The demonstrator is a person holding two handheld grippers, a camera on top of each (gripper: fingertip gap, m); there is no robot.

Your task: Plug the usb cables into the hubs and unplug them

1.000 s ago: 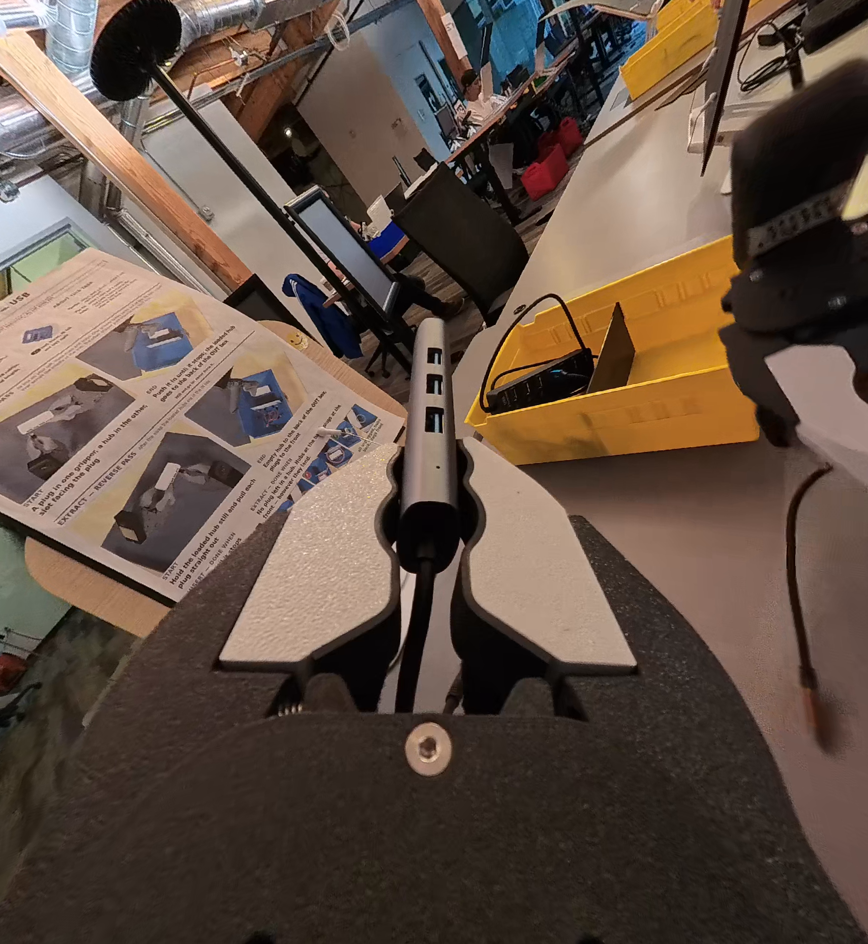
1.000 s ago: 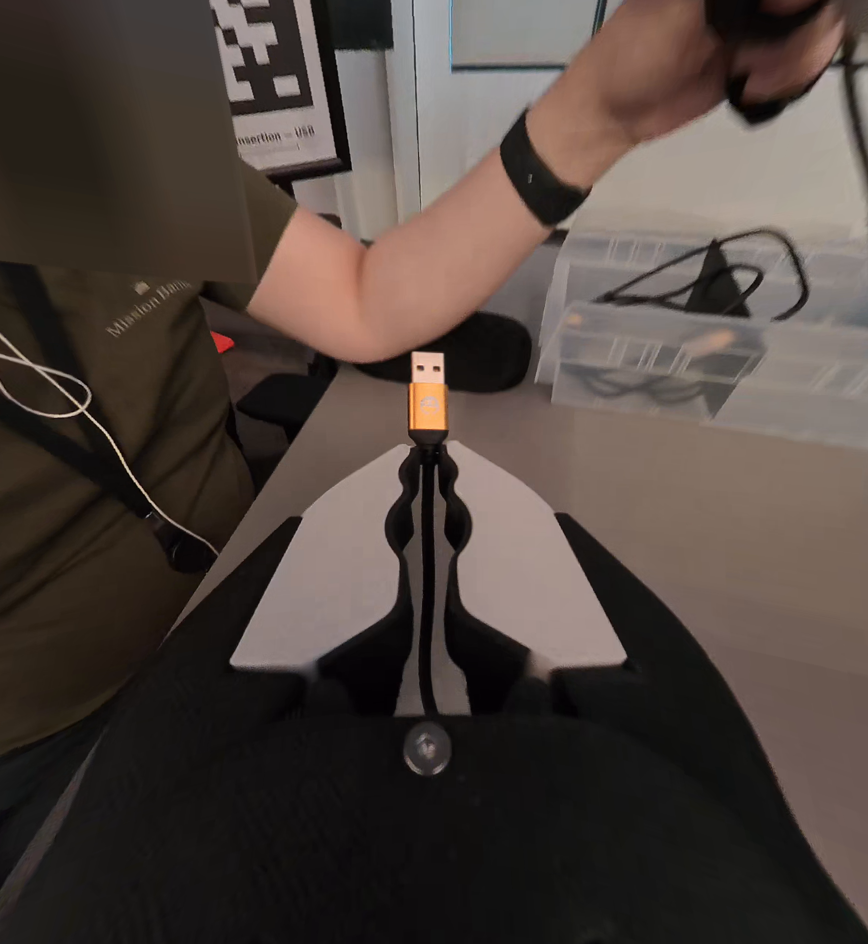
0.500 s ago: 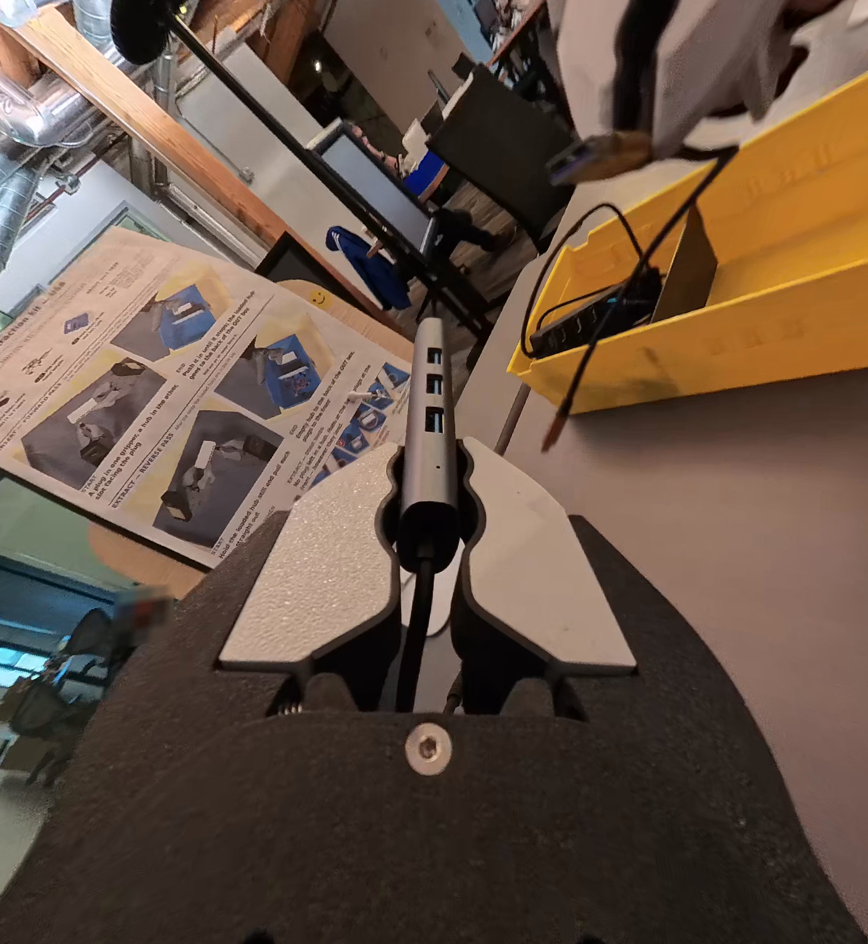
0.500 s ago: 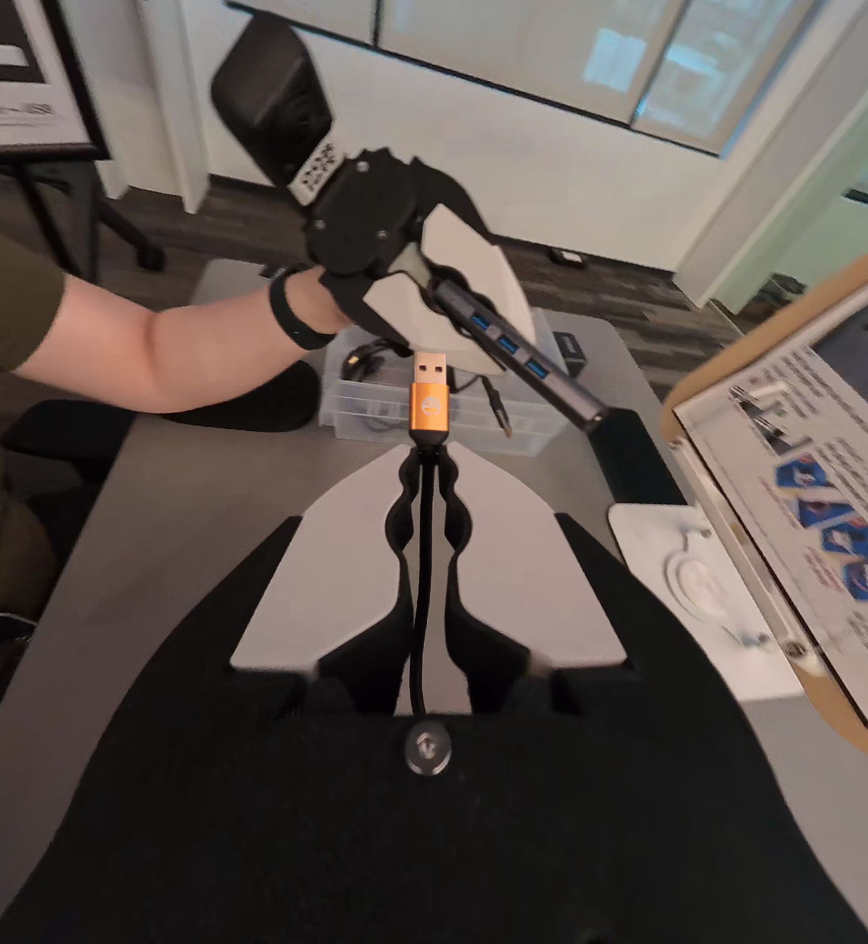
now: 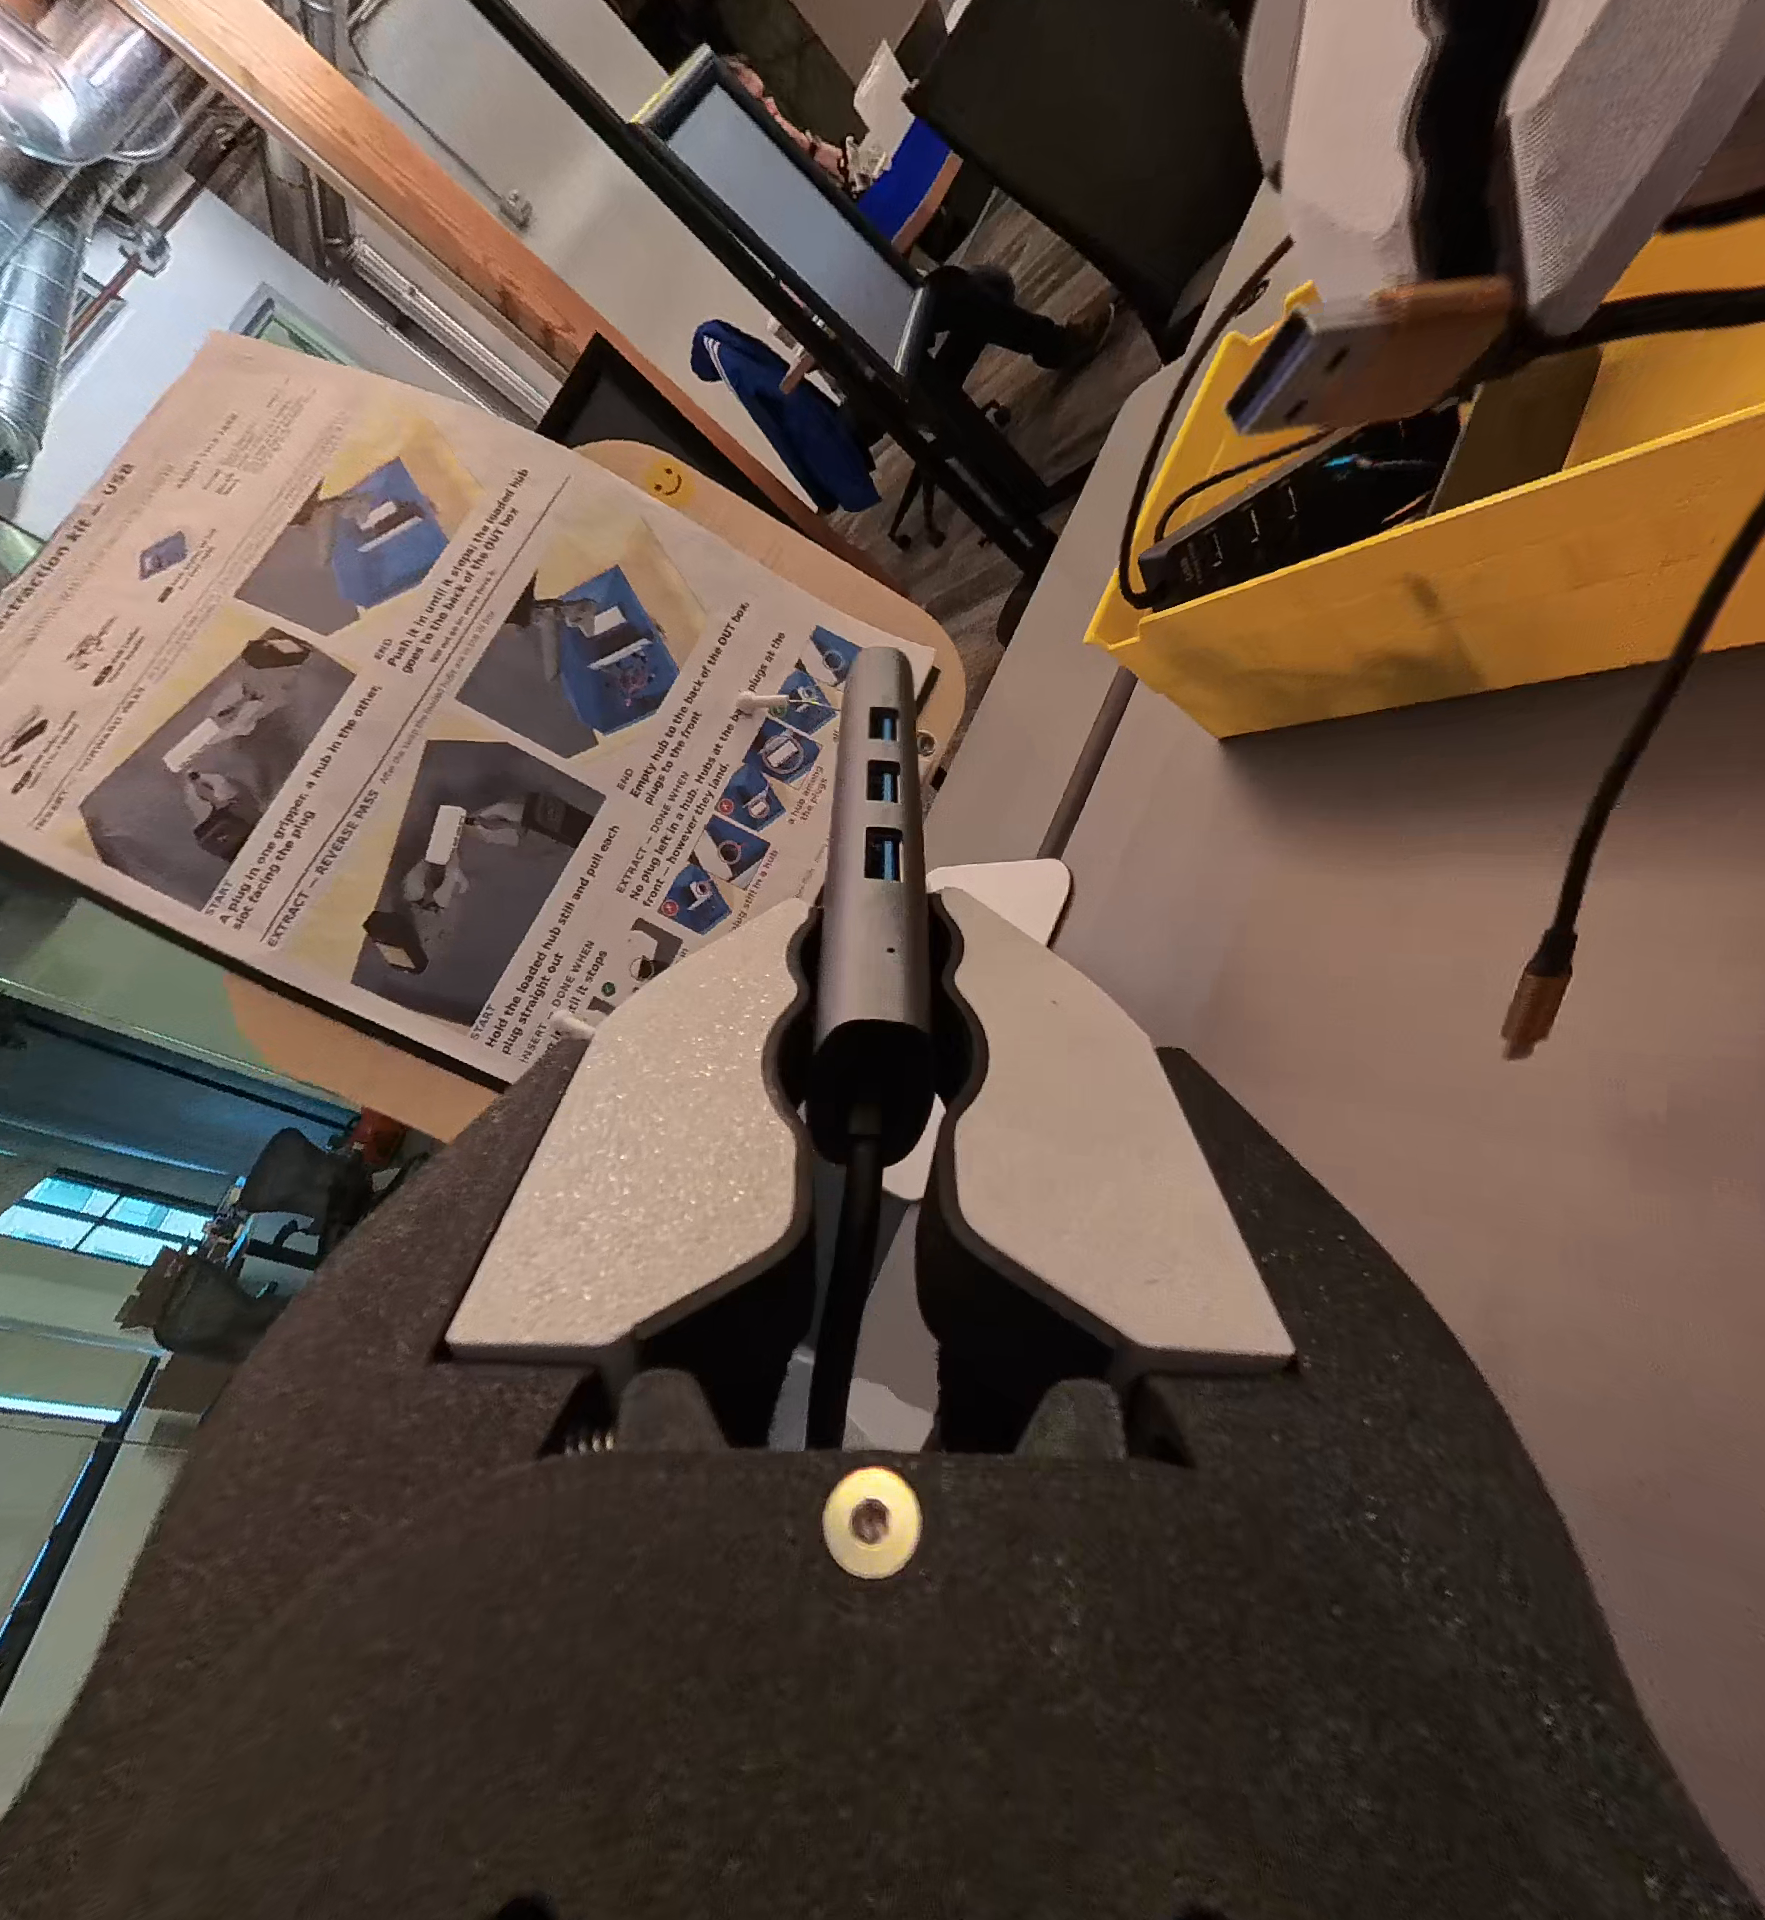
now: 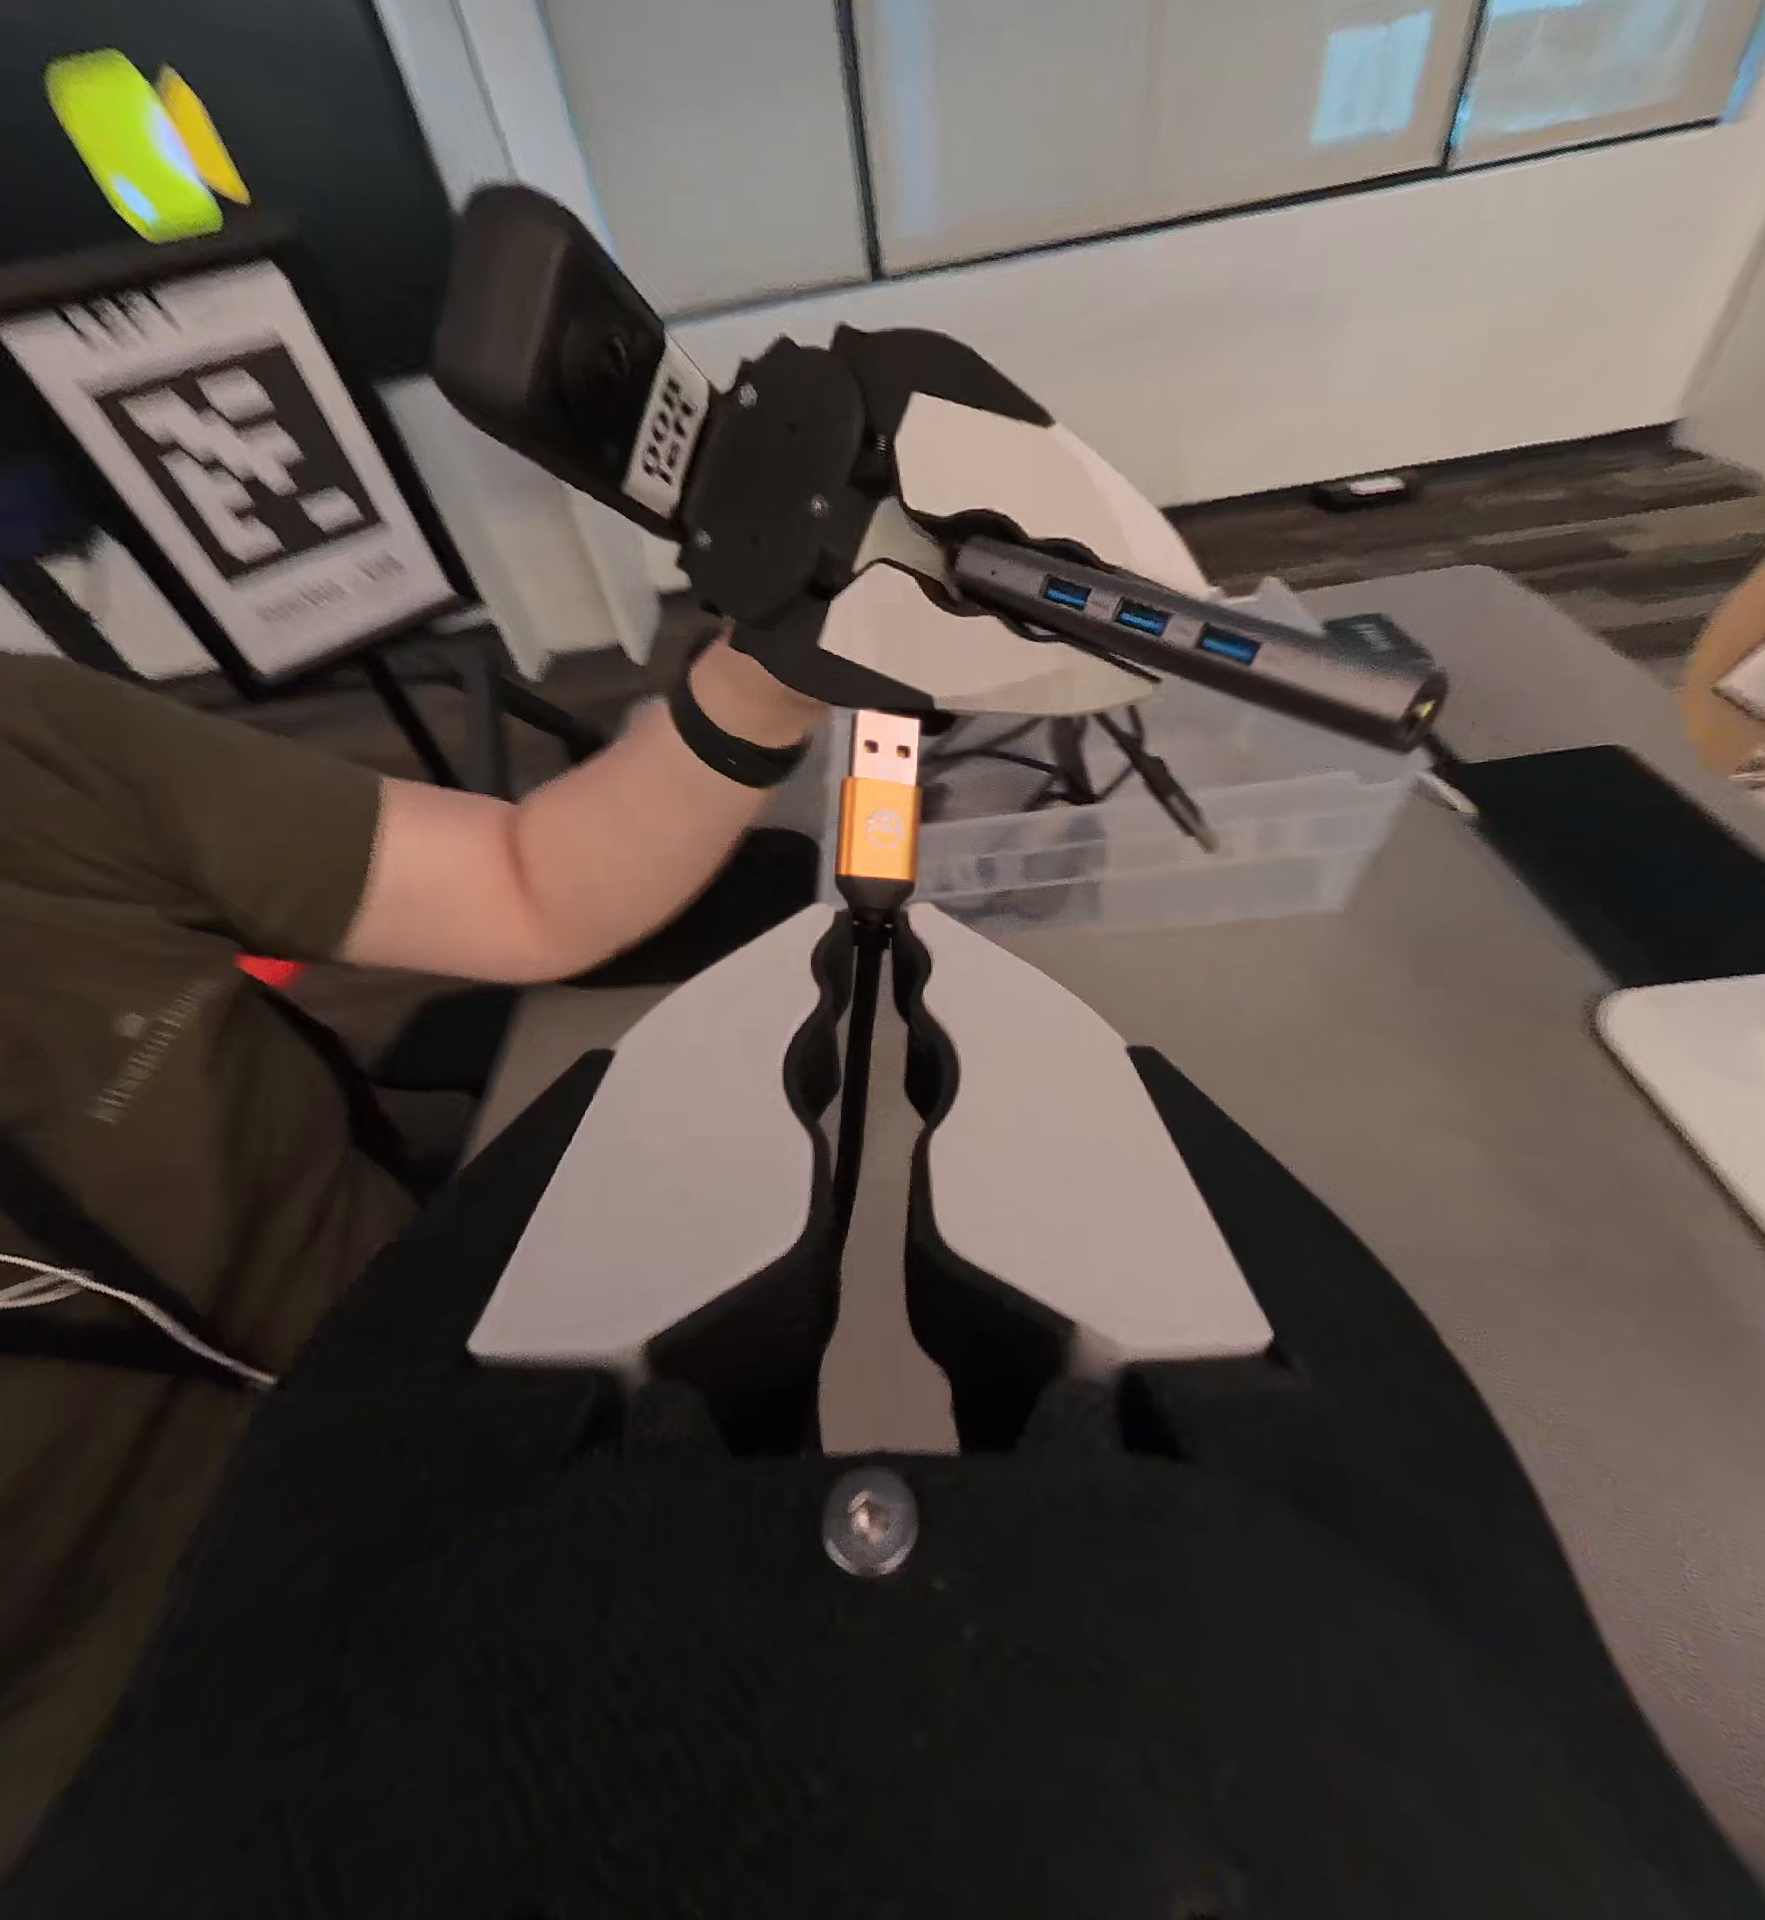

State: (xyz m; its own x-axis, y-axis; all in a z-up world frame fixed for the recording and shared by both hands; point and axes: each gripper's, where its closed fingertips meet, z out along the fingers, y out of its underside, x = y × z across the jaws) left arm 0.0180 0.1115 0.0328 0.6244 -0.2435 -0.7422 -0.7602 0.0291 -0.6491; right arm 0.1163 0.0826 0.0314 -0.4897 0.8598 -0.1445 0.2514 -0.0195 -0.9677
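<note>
My left gripper (image 5: 874,925) is shut on a slim grey USB hub (image 5: 876,831) with three blue ports facing up; its black cord runs back between the fingers. The hub also shows in the right wrist view (image 6: 1200,644), held in the air by the left gripper (image 6: 971,582). My right gripper (image 6: 873,920) is shut on a black USB cable just behind its orange plug (image 6: 878,821), whose metal tip points at the left gripper. The plug shows in the left wrist view (image 5: 1366,353) at the upper right, above the hub. The cable's far end (image 5: 1532,1003) dangles.
A yellow bin (image 5: 1480,582) holding a black hub (image 5: 1262,520) sits on the grey table (image 5: 1480,1143). An instruction sheet on a board (image 5: 338,707) stands left. A clear bin (image 6: 1221,842) with cables and a white pad (image 6: 1740,1091) sit on the table. A person's arm (image 6: 504,862) is left. One gripper's finger ends stand about 11 centimeters off the other's.
The two grippers have come closer together. The orange plug has moved nearer to the hub and now looms large at the upper right of the left wrist view. Both grasps are unchanged.
</note>
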